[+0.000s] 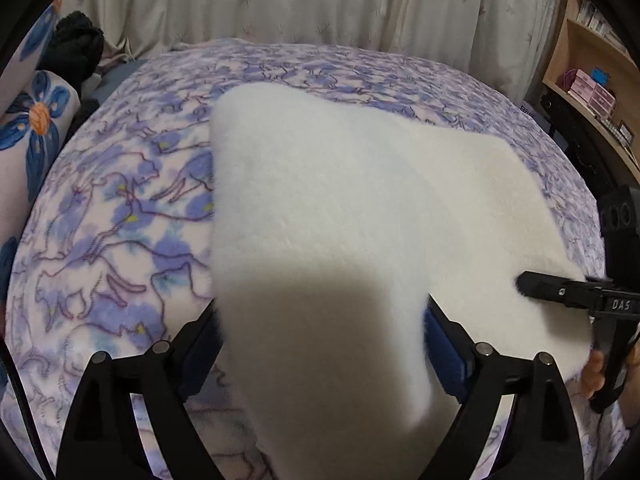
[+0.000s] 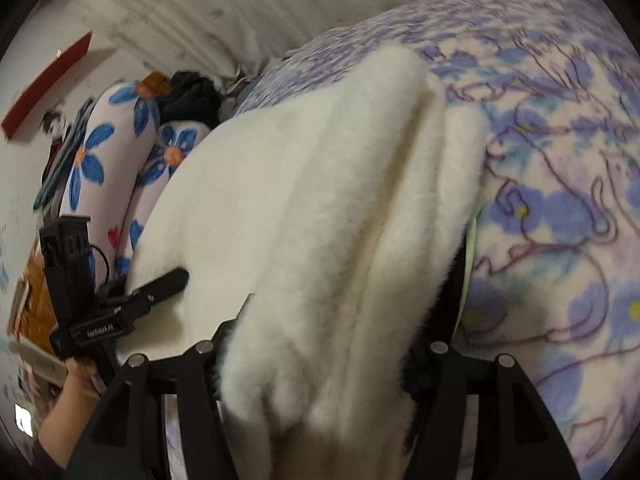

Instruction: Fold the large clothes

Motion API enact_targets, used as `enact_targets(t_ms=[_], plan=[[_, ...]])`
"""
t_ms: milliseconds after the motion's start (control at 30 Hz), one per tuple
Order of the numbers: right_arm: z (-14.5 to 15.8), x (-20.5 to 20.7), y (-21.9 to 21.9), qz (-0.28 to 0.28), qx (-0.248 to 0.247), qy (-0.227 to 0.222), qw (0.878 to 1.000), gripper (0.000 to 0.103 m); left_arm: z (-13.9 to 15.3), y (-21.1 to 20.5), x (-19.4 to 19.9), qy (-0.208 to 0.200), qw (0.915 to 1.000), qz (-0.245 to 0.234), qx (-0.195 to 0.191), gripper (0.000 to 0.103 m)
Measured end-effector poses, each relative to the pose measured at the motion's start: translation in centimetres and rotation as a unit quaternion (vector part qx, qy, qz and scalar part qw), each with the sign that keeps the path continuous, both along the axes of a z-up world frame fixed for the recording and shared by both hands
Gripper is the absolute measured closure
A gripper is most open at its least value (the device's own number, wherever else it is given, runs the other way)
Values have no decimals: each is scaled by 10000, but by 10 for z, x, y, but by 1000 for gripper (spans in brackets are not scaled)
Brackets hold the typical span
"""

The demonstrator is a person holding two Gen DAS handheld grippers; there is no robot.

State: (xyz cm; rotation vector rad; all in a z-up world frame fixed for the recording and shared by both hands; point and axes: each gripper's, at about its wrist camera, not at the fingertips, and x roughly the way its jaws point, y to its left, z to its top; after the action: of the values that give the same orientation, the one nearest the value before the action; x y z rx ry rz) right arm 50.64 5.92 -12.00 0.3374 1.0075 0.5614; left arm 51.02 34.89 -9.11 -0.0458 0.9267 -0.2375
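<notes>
A thick white fleece garment (image 1: pixel 360 200) lies spread over the bed, and it fills the middle of the right wrist view (image 2: pixel 300 200) as a bunched fold. My left gripper (image 1: pixel 320 308) stands open at the garment's near edge. The fleece lies loose between its blue pads (image 1: pixel 444 344). My right gripper (image 2: pixel 352 280) is open too, with a heaped fold of fleece between its jaws that hides most of both fingers. One finger (image 1: pixel 560 290) of the right gripper rests on the fleece at the right. A left gripper finger (image 2: pixel 164 282) shows on it at the left.
A purple cat-print blanket (image 1: pixel 120 220) covers the bed (image 2: pixel 560 200). Blue-flower pillows (image 1: pixel 36 120) and a black garment (image 1: pixel 76 48) sit at the left. A pale curtain (image 1: pixel 320 0) hangs behind, and a wooden shelf (image 1: pixel 592 80) stands at the right. A person's hand (image 2: pixel 76 376) holds the left gripper.
</notes>
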Motion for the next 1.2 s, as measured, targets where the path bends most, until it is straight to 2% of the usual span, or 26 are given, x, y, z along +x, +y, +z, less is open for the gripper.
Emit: enact_targets(t_ms=[133, 200, 267, 300, 333, 367, 433, 467, 500, 533, 567, 633, 700, 733, 767, 833, 933, 1100, 1200], plan=[[19, -11, -5, 49, -382, 13, 9993, 44, 14, 0, -19, -122, 9994, 159, 293, 13], [29, -19, -10, -1, -595, -81, 9982, 44, 28, 3, -27, -346, 9977, 255, 520, 14], [46, -29, -12, -111, -777, -405, 9961, 44, 47, 3, -39, -645, 9953, 376, 624, 15], [57, -35, -11, -180, -902, -651, 9936, 44, 57, 3, -45, -773, 9940, 450, 630, 20], [68, -40, -10, -242, -981, -913, 9907, 44, 64, 3, -49, -842, 9933, 494, 616, 32], [78, -45, -8, -279, -1017, -1150, 9878, 44, 69, 4, -51, -874, 9930, 528, 589, 39], [90, -48, 5, -221, -1111, -1369, 9841, 44, 74, 0, -51, -768, 9937, 573, 585, 71], [91, -49, 11, -172, -1130, -1411, 9834, 44, 72, -3, -49, -692, 9941, 581, 607, 77], [91, -47, 18, -140, -1175, -1441, 9825, 48, 68, -7, -47, -610, 9944, 583, 633, 87], [88, -46, 26, -75, -1253, -1442, 9816, 60, 65, -9, -46, -589, 9946, 567, 643, 90], [85, -45, 32, -3, -1307, -1403, 9814, 70, 61, -13, -46, -576, 9943, 567, 693, 90], [71, -43, 38, 11, -1560, -1270, 9796, 76, 47, -21, -44, -451, 9929, 597, 929, 90], [55, -39, 39, -161, -1991, -1265, 9717, 79, 39, -25, -45, -496, 9894, 601, 1222, 90], [49, -39, 37, -211, -2128, -1242, 9689, 85, 35, -26, -45, -482, 9883, 587, 1319, 90], [43, -36, 32, -230, -2169, -1162, 9690, 86, 33, -25, -44, -451, 9882, 577, 1345, 90], [35, -35, 22, -234, -2012, -1012, 9740, 86, 26, -22, -43, -330, 9895, 601, 1275, 90], [32, -36, 21, -253, -1985, -1002, 9746, 86, 21, -22, -41, -281, 9886, 686, 1310, 91], [35, -37, 26, -306, -2040, -930, 9741, 85, 19, -21, -41, -263, 9880, 828, 1274, 90], [42, -39, 21, -365, -1940, -727, 9776, 82, 22, -20, -44, -299, 9880, 900, 1216, 90]])
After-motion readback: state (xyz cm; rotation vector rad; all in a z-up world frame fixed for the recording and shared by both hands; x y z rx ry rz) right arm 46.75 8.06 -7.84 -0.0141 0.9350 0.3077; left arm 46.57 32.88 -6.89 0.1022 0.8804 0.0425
